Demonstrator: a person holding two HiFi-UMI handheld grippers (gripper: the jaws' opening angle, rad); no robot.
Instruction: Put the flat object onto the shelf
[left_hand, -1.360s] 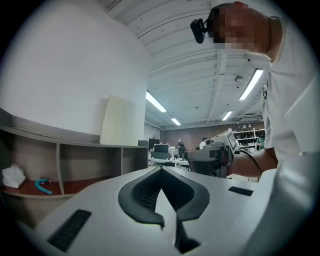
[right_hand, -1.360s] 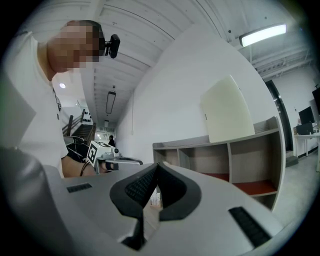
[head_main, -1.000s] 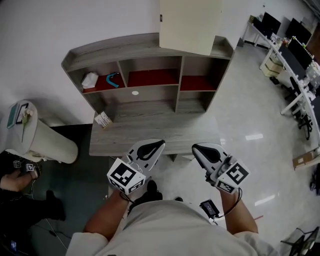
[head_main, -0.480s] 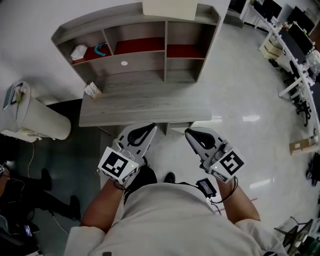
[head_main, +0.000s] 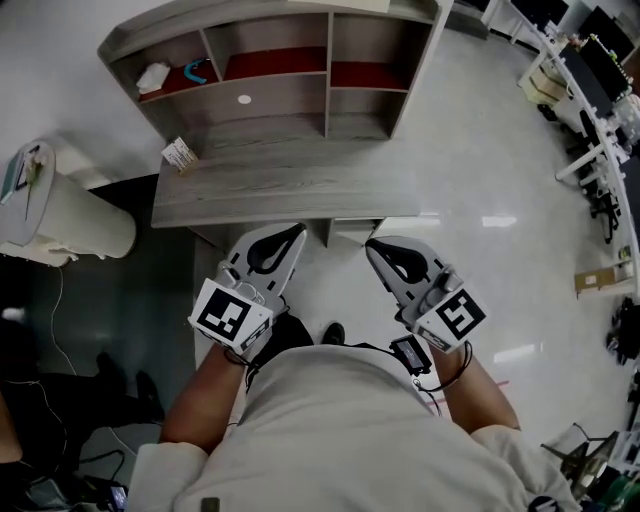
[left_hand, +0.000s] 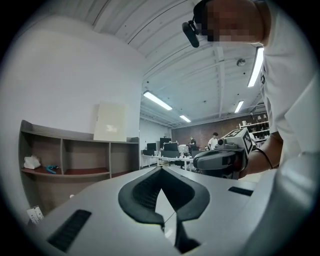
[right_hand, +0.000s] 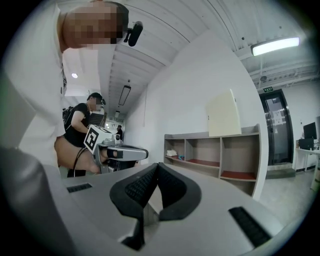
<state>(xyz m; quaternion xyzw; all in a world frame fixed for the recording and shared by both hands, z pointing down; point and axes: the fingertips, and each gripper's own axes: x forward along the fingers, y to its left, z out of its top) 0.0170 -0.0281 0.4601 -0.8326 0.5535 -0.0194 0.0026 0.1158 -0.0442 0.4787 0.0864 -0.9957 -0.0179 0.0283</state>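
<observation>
The flat object is a cream board (left_hand: 110, 121) standing upright on top of the grey shelf unit (left_hand: 75, 150), leaning on the wall. The right gripper view also shows the board (right_hand: 223, 115) and the shelf unit (right_hand: 215, 150). In the head view the shelf unit (head_main: 270, 60) is at the top, and the board is almost cut off by the frame edge. My left gripper (head_main: 268, 250) and right gripper (head_main: 392, 258) hover side by side in front of the desk (head_main: 290, 190), near my body. Both point level at the shelf, shut and holding nothing.
The left compartment holds a white crumpled thing (head_main: 153, 77) and a teal object (head_main: 195, 72). A small box (head_main: 180, 155) lies on the desk's left end. A white bin (head_main: 60, 215) stands to the left, with office desks (head_main: 590, 80) to the right. Glossy floor spreads around.
The shelf and desk have slid up and away in the head view, and the board has nearly left its top edge. Both grippers have drawn back from the desk, still shut.
</observation>
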